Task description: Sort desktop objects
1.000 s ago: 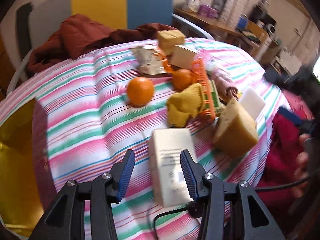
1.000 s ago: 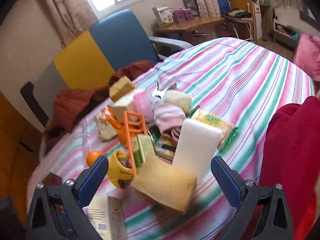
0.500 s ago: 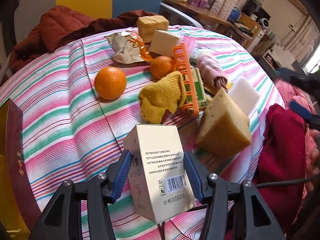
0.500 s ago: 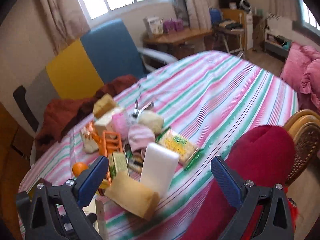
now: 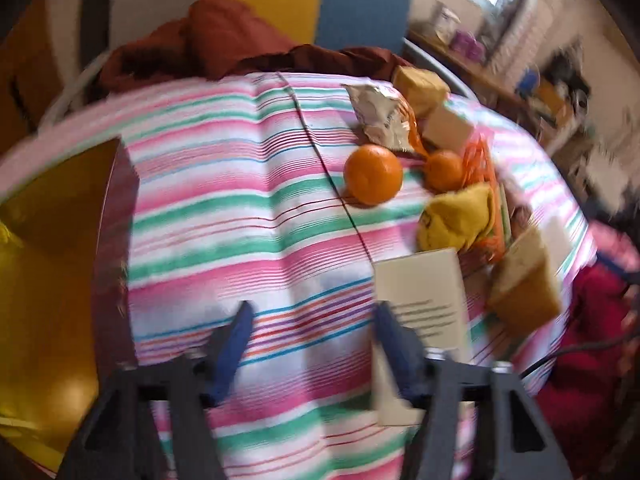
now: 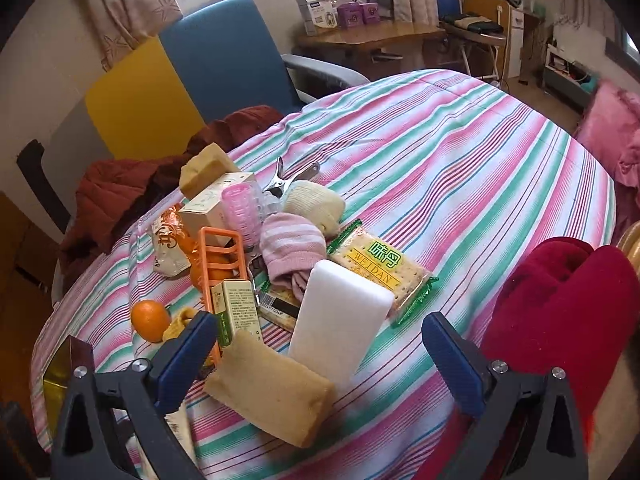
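My left gripper (image 5: 312,340) is open and empty above the striped tablecloth (image 5: 240,208). A cream carton (image 5: 420,300) lies just outside its right finger, near the table's front edge. An orange (image 5: 374,174), a second orange (image 5: 444,170), a yellow sock (image 5: 456,216) and a tan sponge (image 5: 524,280) lie beyond. My right gripper (image 6: 320,354) is open wide and empty, hovering over a tan sponge (image 6: 272,392) and a white foam block (image 6: 340,320). The view is blurred on the left wrist.
A gold-lined box (image 5: 52,248) stands at the table's left edge. The pile holds a cracker pack (image 6: 380,268), pink sock (image 6: 292,248), orange rack (image 6: 218,256), green carton (image 6: 236,312) and snack bag (image 5: 380,116). A red cushion (image 6: 560,320) sits at right.
My left gripper had closed in on the cream carton and held it upright; now it is open and shifted left, with the carton lying outside its right finger. The right gripper stays open.
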